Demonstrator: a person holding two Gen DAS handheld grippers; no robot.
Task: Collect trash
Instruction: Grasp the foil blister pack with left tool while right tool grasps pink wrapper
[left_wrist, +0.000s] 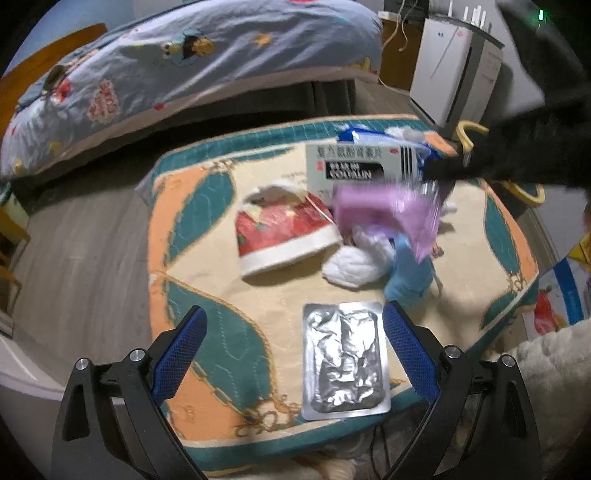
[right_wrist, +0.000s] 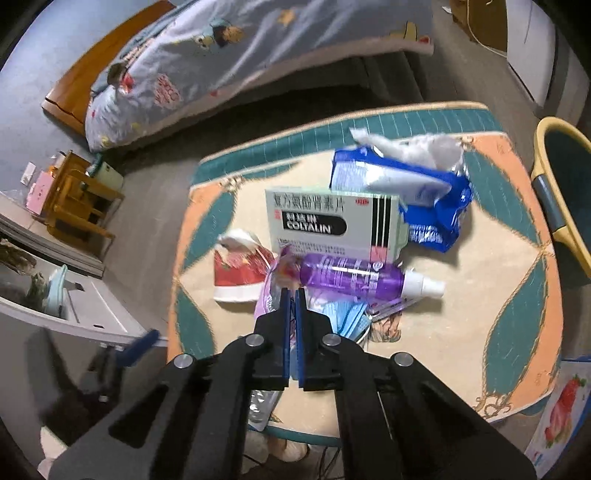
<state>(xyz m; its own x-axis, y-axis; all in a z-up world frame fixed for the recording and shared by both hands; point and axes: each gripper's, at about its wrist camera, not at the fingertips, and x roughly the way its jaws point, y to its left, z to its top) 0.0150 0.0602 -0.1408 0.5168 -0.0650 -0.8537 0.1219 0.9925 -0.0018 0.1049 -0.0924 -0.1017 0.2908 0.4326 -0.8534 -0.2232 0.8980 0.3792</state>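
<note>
Trash lies on a patterned mat (left_wrist: 207, 229). My left gripper (left_wrist: 295, 328) is open, low over the mat, with a silver foil blister pack (left_wrist: 345, 360) lying between its fingers. My right gripper (right_wrist: 292, 295) is shut on a purple plastic wrapper (left_wrist: 391, 206) and holds it lifted above the pile. Nearby lie a red paper cup (left_wrist: 284, 232), a Coltalin medicine box (right_wrist: 332, 221), a purple spray bottle (right_wrist: 354, 278), a blue tissue pack (right_wrist: 417, 192), a crumpled white tissue (left_wrist: 354, 262) and a blue face mask (right_wrist: 351, 314).
A yellow-rimmed bin (right_wrist: 565, 192) stands right of the mat. A bed with a printed quilt (left_wrist: 166, 66) is behind. A white appliance (left_wrist: 454, 74) stands at back right, a wooden stool (right_wrist: 77, 206) at left, a strawberry-print bag (right_wrist: 561, 410) at lower right.
</note>
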